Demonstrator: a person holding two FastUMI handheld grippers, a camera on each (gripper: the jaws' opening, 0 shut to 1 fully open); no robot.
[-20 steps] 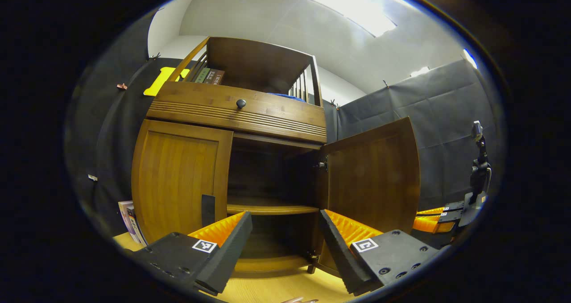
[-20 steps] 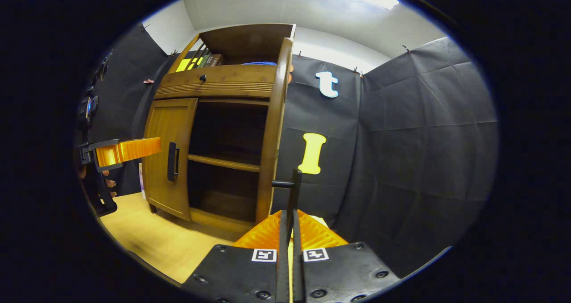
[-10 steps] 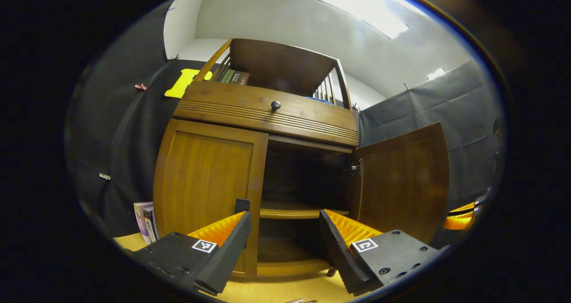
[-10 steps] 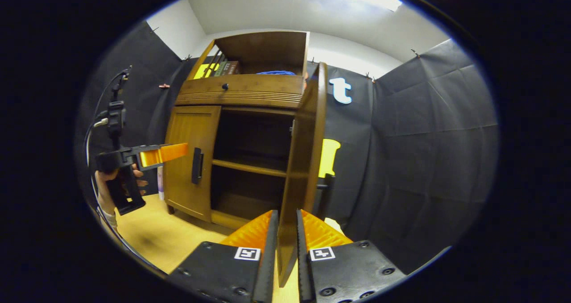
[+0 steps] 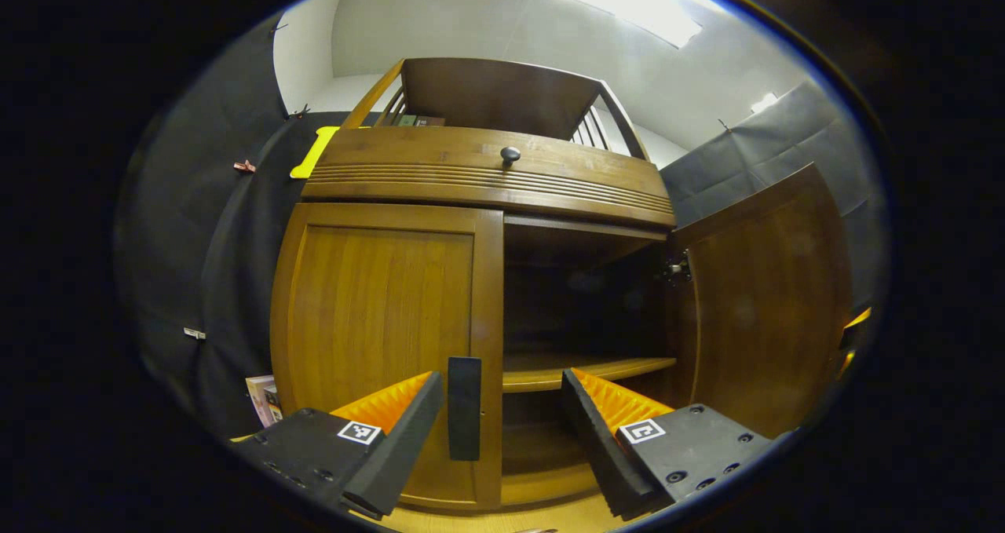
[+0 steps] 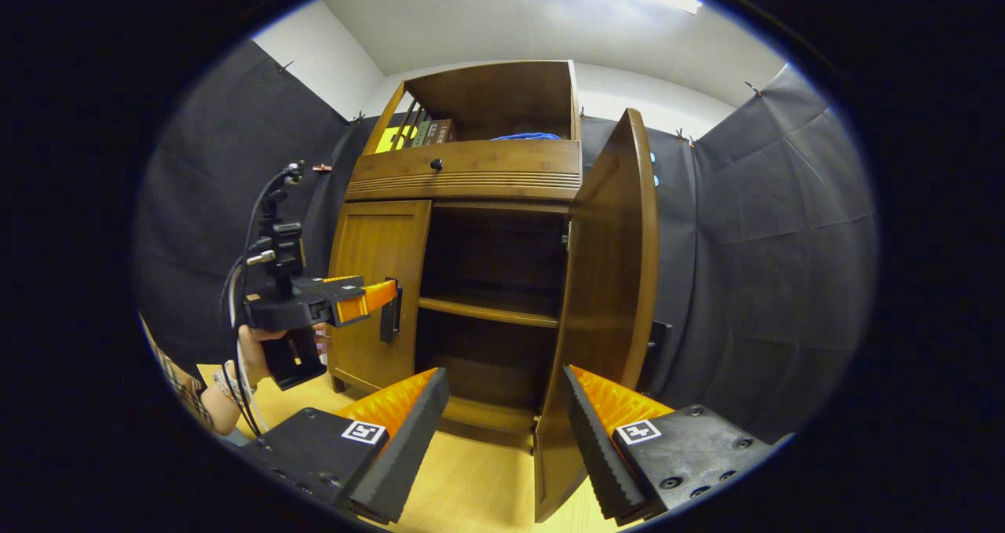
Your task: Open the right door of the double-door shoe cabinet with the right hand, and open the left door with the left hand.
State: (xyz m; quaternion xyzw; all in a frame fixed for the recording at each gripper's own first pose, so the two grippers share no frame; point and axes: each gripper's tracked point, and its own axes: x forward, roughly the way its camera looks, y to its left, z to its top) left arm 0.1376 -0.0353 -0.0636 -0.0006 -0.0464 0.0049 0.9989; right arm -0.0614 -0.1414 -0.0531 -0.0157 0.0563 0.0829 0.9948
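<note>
The wooden shoe cabinet (image 5: 487,180) stands close in front in the left gripper view. Its left door (image 5: 377,313) is closed, and that door's dark handle (image 5: 464,407) sits between the spread fingers of my open left gripper (image 5: 502,431), close to the left finger. The right door (image 5: 769,297) stands swung out. In the right gripper view, the right door (image 6: 616,266) is edge-on, with its lower edge between the fingers of my open right gripper (image 6: 502,431) and neither finger pressing on it. There the left gripper (image 6: 385,293), held by a hand (image 6: 255,341), reaches the left door's handle (image 6: 390,317).
A drawer with a round knob (image 5: 510,155) runs above the doors. Books (image 6: 430,131) and a blue item (image 6: 528,135) lie on the top shelf. An inner shelf (image 5: 581,364) crosses the open half. Magazines (image 5: 263,399) lean by the cabinet's left base. The floor (image 6: 471,486) is pale wood.
My right gripper has opened, released the right door's handle and drawn back, leaving that door swung out. My left gripper has moved in until the left door's handle lies between its fingers.
</note>
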